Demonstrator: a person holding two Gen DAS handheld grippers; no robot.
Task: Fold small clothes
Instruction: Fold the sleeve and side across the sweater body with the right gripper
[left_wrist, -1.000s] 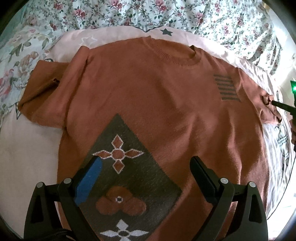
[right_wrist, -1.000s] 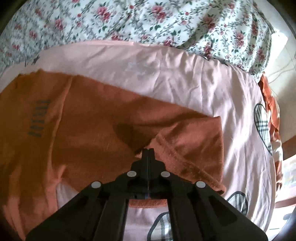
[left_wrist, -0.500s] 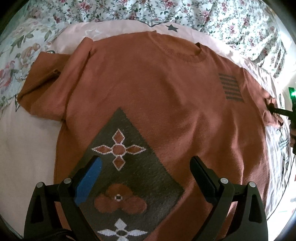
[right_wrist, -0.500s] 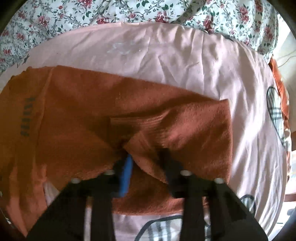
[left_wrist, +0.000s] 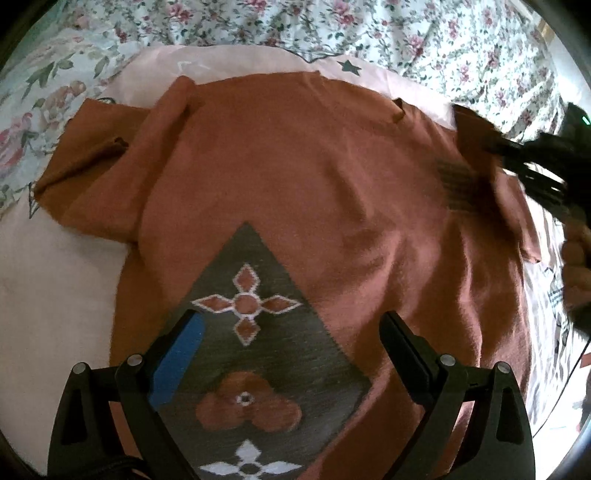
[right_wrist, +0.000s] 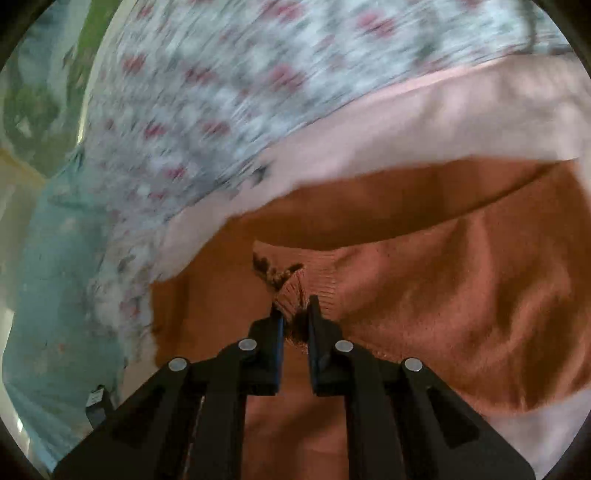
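Note:
A rust-orange sweater (left_wrist: 314, 177) lies face up on a pink sheet (left_wrist: 48, 295), with a dark diamond pattern (left_wrist: 266, 354) on its lower front. My left gripper (left_wrist: 291, 321) hovers open over that pattern with nothing between its fingers. My right gripper (right_wrist: 293, 306) is shut on the ribbed cuff (right_wrist: 317, 280) of the sweater's right sleeve. In the left wrist view the right gripper (left_wrist: 517, 155) is a blurred dark shape. It holds the raised sleeve (left_wrist: 476, 133) over the striped chest patch (left_wrist: 454, 181). The left sleeve (left_wrist: 96, 158) lies flat and spread out.
Floral bedding (left_wrist: 369, 33) surrounds the pink sheet at the back and on both sides. A hand (left_wrist: 576, 258) shows at the right edge. The right wrist view is blurred, with pale blue fabric (right_wrist: 62, 277) at its left.
The right gripper has lifted the right sleeve by its cuff and swung it inward over the chest. The left gripper has stayed over the diamond pattern.

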